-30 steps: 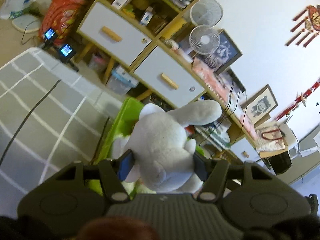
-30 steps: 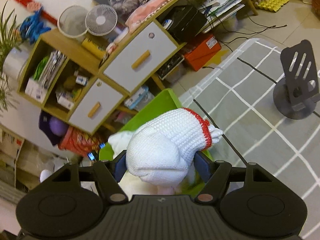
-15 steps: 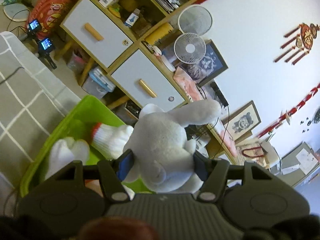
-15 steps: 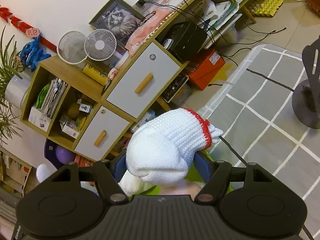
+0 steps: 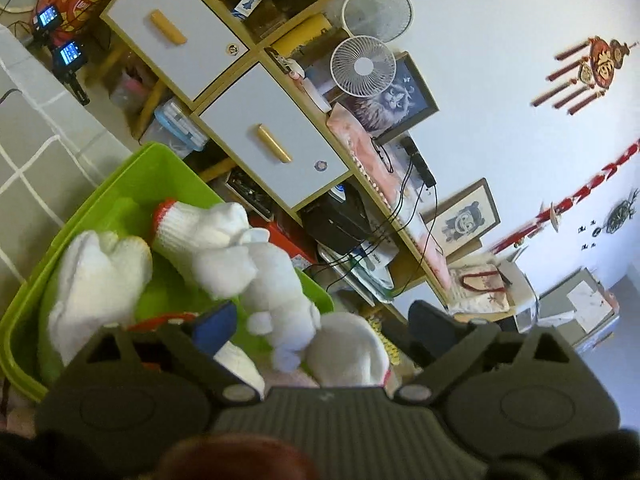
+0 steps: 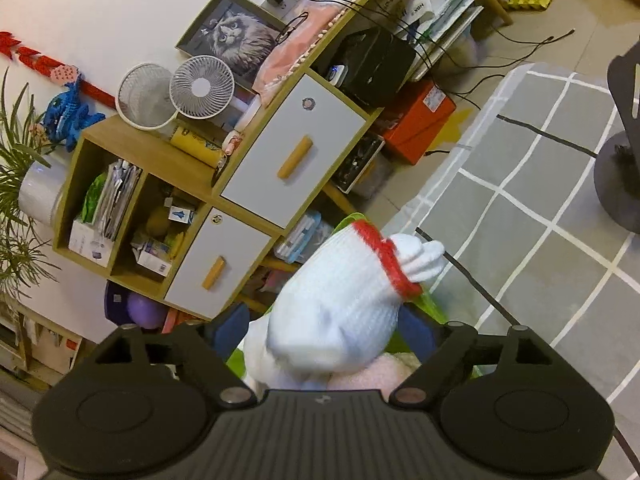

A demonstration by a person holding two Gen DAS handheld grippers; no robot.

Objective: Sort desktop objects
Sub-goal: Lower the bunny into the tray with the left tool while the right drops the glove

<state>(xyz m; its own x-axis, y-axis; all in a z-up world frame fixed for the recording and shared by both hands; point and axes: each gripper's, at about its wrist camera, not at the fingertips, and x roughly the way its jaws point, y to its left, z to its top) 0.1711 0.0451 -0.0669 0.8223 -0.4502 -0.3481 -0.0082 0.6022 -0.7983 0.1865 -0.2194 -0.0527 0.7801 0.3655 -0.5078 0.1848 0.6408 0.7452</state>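
Note:
In the left wrist view my left gripper (image 5: 320,330) is open over the green bin (image 5: 132,172). The grey plush rabbit (image 5: 280,292) lies loose between its fingers, down in the bin beside several white knit gloves (image 5: 100,276). In the right wrist view my right gripper (image 6: 324,332) is shut on a rolled white glove with a red cuff (image 6: 344,296), held above the bin's green rim (image 6: 430,304). A pink soft thing (image 6: 372,372) shows below the glove.
A wooden cabinet with white drawers (image 5: 272,144) and open shelves stands behind the bin, with fans (image 5: 362,66) on top. A grey grid-pattern rug (image 6: 532,220) carries a black cable and a dark stand (image 6: 624,160) at right.
My left gripper has opened and the plush rabbit has dropped from it into the bin. Both grippers have tilted over the bin; the right still holds its glove.

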